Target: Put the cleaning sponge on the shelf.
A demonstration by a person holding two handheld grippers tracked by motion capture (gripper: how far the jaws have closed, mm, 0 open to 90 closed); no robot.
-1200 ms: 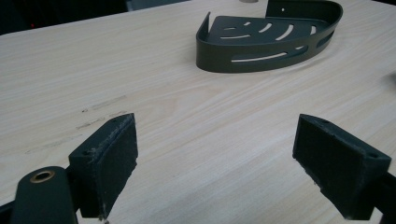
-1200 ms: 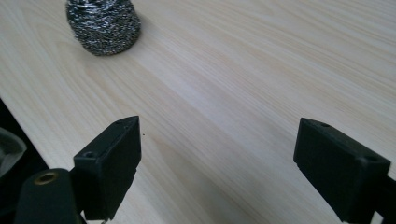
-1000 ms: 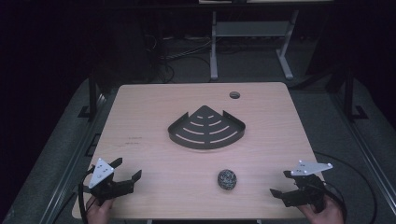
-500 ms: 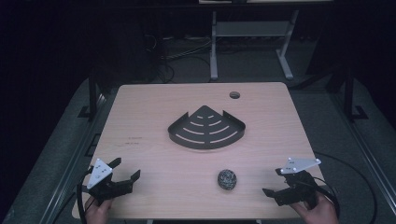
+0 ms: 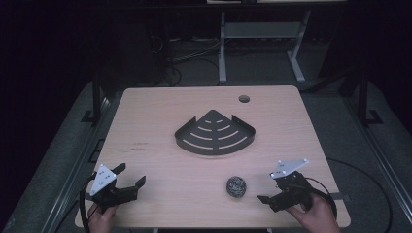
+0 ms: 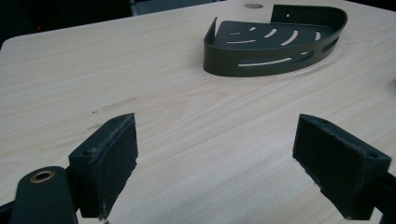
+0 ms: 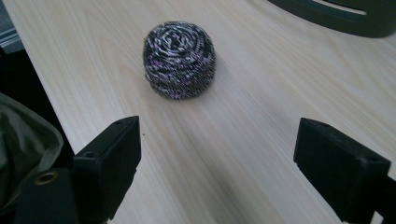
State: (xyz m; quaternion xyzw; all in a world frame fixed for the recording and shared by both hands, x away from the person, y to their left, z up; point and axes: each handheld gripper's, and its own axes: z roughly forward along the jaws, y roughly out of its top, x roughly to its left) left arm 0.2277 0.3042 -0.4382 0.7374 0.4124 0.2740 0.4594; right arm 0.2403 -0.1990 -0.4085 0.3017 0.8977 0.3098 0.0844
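A dark fan-shaped slotted corner basket [image 5: 214, 133] sits mid-table; its curved slotted wall [image 6: 271, 51] shows ahead in the left gripper view. A round steel-wool scourer [image 5: 236, 186] lies near the front edge, right of centre. My right gripper [image 5: 266, 188] is open just to the right of the scourer and points at it. In the right gripper view the scourer [image 7: 180, 58] lies a short way beyond the open jaws [image 7: 217, 140], untouched. At the front left corner my left gripper [image 5: 130, 174] is open, with bare wood between its pads [image 6: 215, 135].
The wooden table [image 5: 160, 111] has a round cable hole [image 5: 244, 98] at the back right. Its front edge runs just under both hands. Dark floor, cables and a metal stand lie beyond the far edge. The basket's rim [image 7: 345, 18] crosses the top of the right gripper view.
My right gripper has moved left along the front edge, closer to the scourer. The left gripper has stayed almost in place. Both stay open.
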